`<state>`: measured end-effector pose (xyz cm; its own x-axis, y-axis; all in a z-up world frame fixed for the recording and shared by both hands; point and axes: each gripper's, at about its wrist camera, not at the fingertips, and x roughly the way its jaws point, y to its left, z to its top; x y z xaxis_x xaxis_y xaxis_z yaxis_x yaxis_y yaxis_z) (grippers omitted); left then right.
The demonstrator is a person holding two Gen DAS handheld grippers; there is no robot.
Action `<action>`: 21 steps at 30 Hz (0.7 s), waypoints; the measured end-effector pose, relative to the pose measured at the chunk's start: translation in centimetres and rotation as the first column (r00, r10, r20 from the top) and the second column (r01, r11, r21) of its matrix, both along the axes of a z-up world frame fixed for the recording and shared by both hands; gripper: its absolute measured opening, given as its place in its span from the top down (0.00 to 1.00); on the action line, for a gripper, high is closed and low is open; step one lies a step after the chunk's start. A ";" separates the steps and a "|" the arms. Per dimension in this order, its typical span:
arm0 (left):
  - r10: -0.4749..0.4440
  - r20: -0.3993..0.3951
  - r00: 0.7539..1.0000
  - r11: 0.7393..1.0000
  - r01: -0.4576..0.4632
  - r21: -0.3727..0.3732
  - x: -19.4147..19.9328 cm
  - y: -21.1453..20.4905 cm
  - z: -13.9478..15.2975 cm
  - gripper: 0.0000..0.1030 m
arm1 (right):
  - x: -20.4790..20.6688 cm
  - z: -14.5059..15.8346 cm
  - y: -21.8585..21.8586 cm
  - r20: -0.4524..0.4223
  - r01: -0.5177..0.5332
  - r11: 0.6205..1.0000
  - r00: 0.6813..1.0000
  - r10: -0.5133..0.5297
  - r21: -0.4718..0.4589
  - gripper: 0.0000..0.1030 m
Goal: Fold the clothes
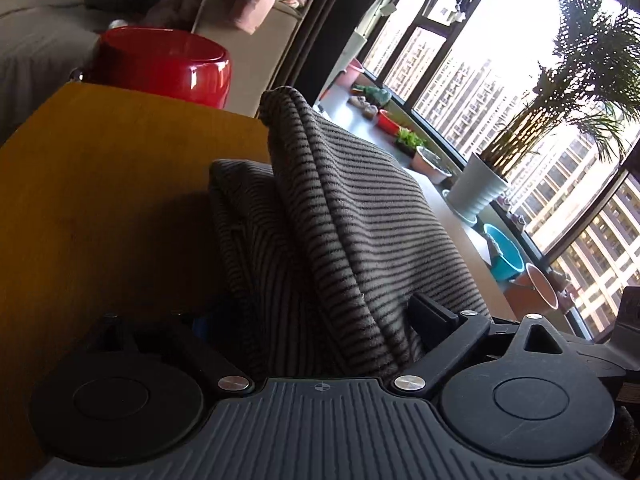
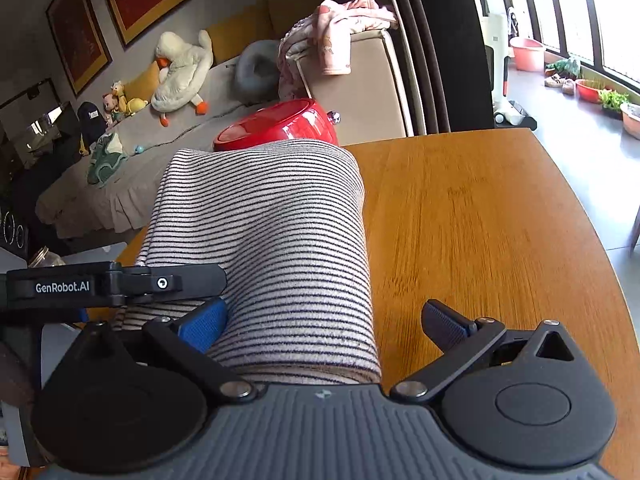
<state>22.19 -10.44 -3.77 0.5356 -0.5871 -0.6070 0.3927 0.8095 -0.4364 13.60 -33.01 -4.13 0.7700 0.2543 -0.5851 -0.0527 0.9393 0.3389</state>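
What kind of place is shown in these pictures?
Most likely a living room in a high-rise flat: a beige sofa with a white plush duck, a round wooden table, and apartment towers outside the windows.

Garment (image 2: pixel 260 240) lies folded on table (image 2: pixel 480 220), toward its left side. My right gripper (image 2: pixel 324 326) at garment's near edge, cloth between its fingers. My left gripper (image 1: pixel 308 316) at garment's left, fold of cloth raised between its fingers. Pot (image 2: pixel 280 124) behind garment, past table's far edge. Sofa (image 2: pixel 360 76) behind pot. Windowsill plants (image 1: pixel 520 132) far right.
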 end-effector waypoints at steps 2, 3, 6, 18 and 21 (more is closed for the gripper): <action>-0.003 0.000 1.000 1.000 0.003 -0.006 0.0 0.1 -0.1 0.01 | -0.1 -0.2 0.0 0.004 0.011 1.000 1.000 -0.011 0.016 0.00; -0.001 0.001 1.000 1.000 0.001 -0.010 0.0 0.1 -0.1 0.00 | -0.1 -0.2 0.0 0.008 0.017 1.000 1.000 -0.017 0.021 0.00; -0.004 -0.001 1.000 1.000 0.004 -0.017 0.0 0.2 -0.2 0.00 | -0.3 -0.2 0.2 0.003 0.032 0.999 0.999 -0.032 0.028 0.00; -0.044 0.003 0.999 0.999 0.044 -0.018 -0.4 -0.1 -0.1 0.00 | -0.8 -0.2 1.2 0.013 -0.092 0.996 0.996 0.091 0.019 0.00; -0.034 -0.001 0.999 0.999 0.034 -0.040 -0.4 0.2 -0.2 0.00 | -0.9 -0.3 1.2 0.021 -0.107 0.994 0.994 0.106 0.028 0.00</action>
